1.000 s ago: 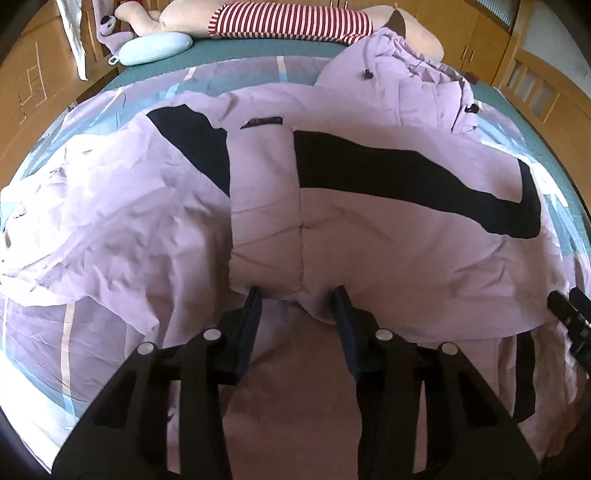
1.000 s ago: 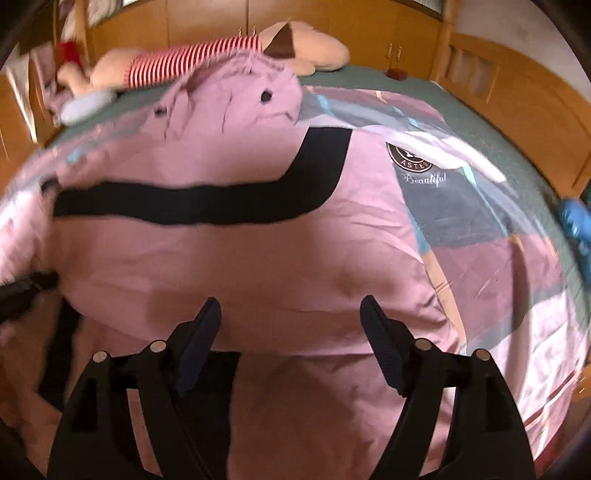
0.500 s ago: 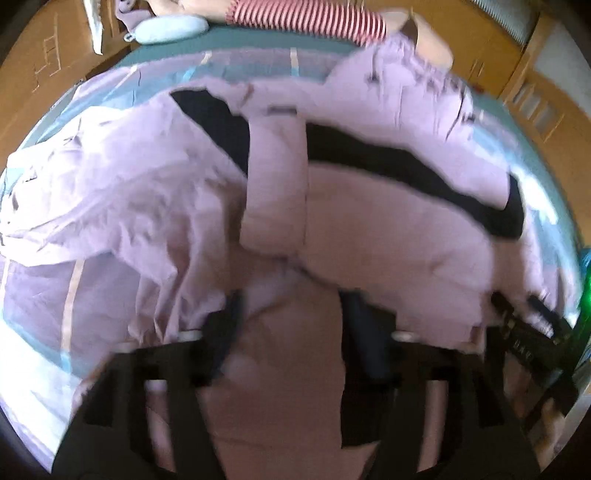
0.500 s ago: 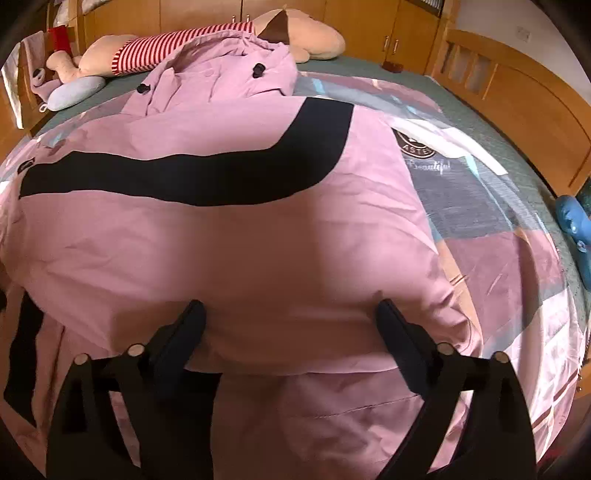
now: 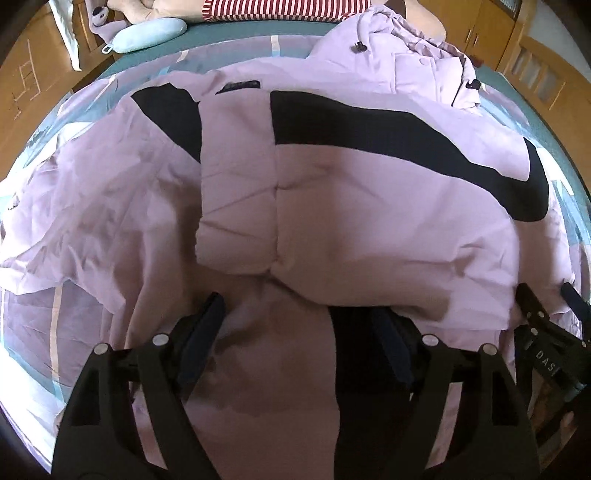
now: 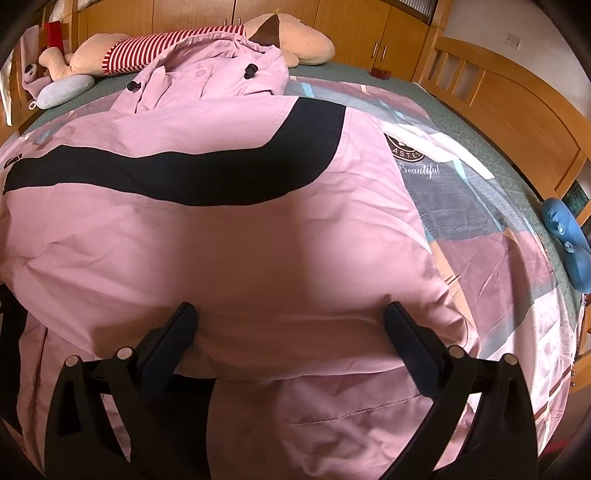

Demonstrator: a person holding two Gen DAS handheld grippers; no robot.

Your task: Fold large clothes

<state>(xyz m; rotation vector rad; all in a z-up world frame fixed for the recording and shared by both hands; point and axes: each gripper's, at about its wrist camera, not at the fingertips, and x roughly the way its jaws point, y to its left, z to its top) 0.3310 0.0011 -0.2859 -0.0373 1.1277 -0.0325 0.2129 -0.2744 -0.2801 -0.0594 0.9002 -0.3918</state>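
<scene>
A large pink jacket (image 5: 369, 206) with a broad black stripe lies spread on the bed, its hood at the far end; it also fills the right wrist view (image 6: 229, 251). A sleeve lies folded over its middle. My left gripper (image 5: 299, 325) is open and empty, its jaws wide apart over the jacket's near hem. My right gripper (image 6: 290, 328) is open and empty, jaws wide apart at the folded near edge. The right gripper also shows at the right edge of the left wrist view (image 5: 546, 314).
A patterned bedsheet (image 6: 480, 206) covers the bed. A striped plush toy (image 6: 177, 40) and a pale blue pillow (image 5: 147, 33) lie at the far end. A blue toy (image 6: 569, 240) sits at the right edge. Wooden bed rails (image 6: 517, 96) and cupboards surround the bed.
Both grippers opened wider and drew back slightly toward the jacket's near hem. The left view was blurred by motion half a second ago and is steady now.
</scene>
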